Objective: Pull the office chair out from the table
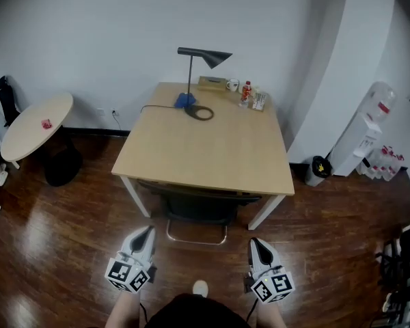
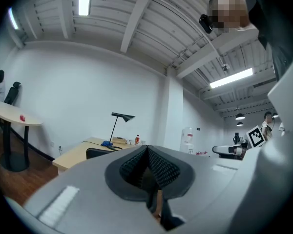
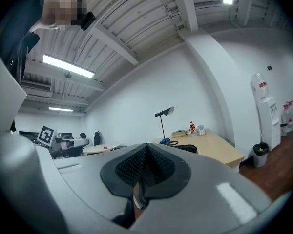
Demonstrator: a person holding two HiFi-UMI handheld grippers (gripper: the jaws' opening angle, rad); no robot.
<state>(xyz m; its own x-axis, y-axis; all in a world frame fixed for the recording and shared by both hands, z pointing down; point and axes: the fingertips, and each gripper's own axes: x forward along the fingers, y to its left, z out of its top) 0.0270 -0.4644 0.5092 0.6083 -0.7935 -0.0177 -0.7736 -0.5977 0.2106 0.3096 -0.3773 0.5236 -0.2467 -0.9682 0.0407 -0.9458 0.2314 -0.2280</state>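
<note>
A dark office chair (image 1: 198, 207) is tucked under the near edge of a light wooden table (image 1: 212, 152), with only its back and a chrome base loop showing. Its backrest also peeks above the tabletop as chair (image 2: 98, 152) and chair (image 3: 189, 148). My left gripper (image 1: 147, 231) hangs shut and empty, short of the table's near left leg. My right gripper (image 1: 254, 242) is likewise shut and empty, short of the near right leg. Neither touches the chair. In each gripper view the jaws meet, left gripper (image 2: 146, 150) and right gripper (image 3: 146, 147).
On the table's far end stand a black desk lamp (image 1: 201, 63), a blue object, a cup and bottles. A round white table (image 1: 35, 125) stands at the left. A water dispenser (image 1: 359, 139) and a black bin (image 1: 318, 169) stand at the right. Dark wooden floor surrounds the table.
</note>
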